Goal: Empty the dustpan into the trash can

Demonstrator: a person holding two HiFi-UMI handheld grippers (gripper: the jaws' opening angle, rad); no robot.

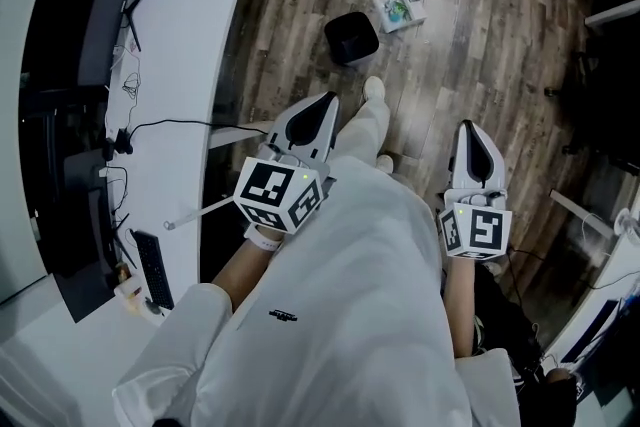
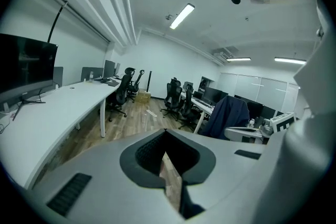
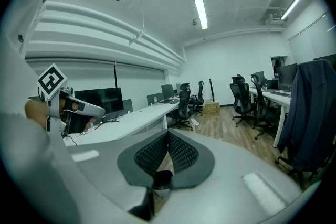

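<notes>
A small black trash can (image 1: 351,38) stands on the wood floor ahead of the person's feet. Just beyond it lies a white thing with green bits (image 1: 398,7); I cannot tell whether it is the dustpan. My left gripper (image 1: 323,105) is held out over the person's left leg, pointing toward the can, jaws shut and empty. My right gripper (image 1: 470,130) is at the right, over bare floor, also shut with nothing held. In both gripper views the black pads (image 2: 152,157) (image 3: 181,152) meet, and the room shows past them. The right gripper view shows the left gripper's marker cube (image 3: 51,81).
A long white curved desk (image 1: 190,35) with a monitor, cables and a keyboard (image 1: 152,267) runs along the left. White desk legs stand at the top. Office chairs (image 2: 174,96) and more desks fill the room ahead; a dark jacket (image 3: 310,118) hangs at the right.
</notes>
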